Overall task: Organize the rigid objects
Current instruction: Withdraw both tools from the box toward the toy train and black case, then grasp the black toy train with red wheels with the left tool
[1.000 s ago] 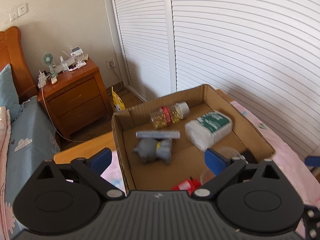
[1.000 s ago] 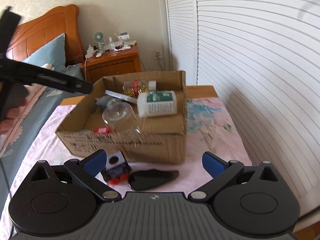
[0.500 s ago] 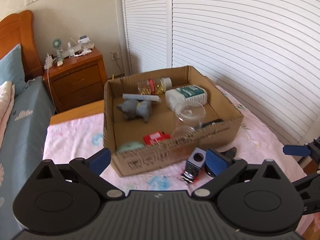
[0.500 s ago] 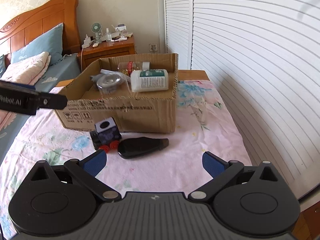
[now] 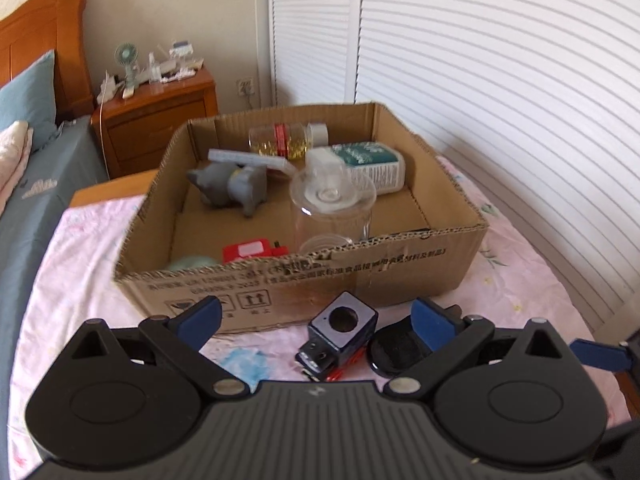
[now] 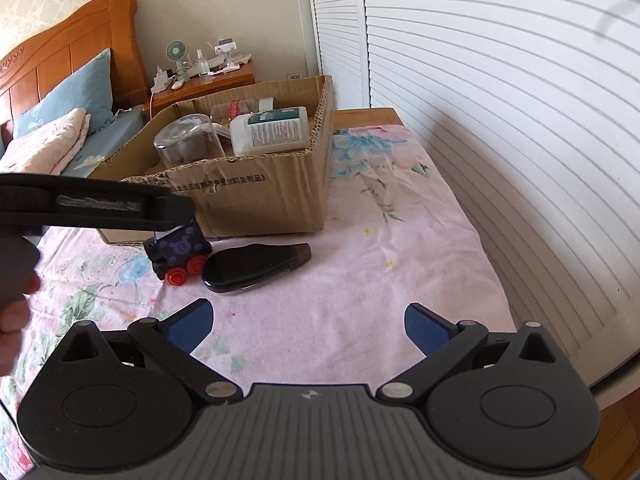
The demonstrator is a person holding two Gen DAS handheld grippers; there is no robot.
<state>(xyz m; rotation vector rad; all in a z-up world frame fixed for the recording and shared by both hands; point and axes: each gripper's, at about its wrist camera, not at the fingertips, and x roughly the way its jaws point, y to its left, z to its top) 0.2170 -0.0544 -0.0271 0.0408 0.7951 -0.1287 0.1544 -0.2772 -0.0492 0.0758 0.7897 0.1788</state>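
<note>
A cardboard box (image 5: 400, 264) (image 6: 264, 196) sits on the pink floral bed cover. Inside lie a grey toy animal (image 5: 232, 186), a clear jar (image 5: 332, 208) (image 6: 184, 144), a white bottle (image 5: 372, 164) (image 6: 272, 130), a pill bottle (image 5: 286, 140) and a red item (image 5: 250, 252). In front of the box rest a dark blue toy train (image 5: 340, 338) (image 6: 178, 250) with red wheels and a black flat case (image 5: 396, 354) (image 6: 252, 266). My left gripper (image 5: 316, 320) is open, low over the train. My right gripper (image 6: 306, 322) is open over bare cover, nearer than the case.
A wooden nightstand (image 5: 160, 108) (image 6: 204, 84) with a small fan and clutter stands behind the box. Pillows (image 6: 48, 140) and a headboard lie left. White louvred doors (image 5: 480, 60) run along the right. The left gripper's arm (image 6: 92, 204) crosses the right wrist view, with a hand (image 6: 12, 320) at the left edge.
My left gripper has pulled back out of the box and dropped low in front of it, over the train. My right gripper has drawn back and away from the box.
</note>
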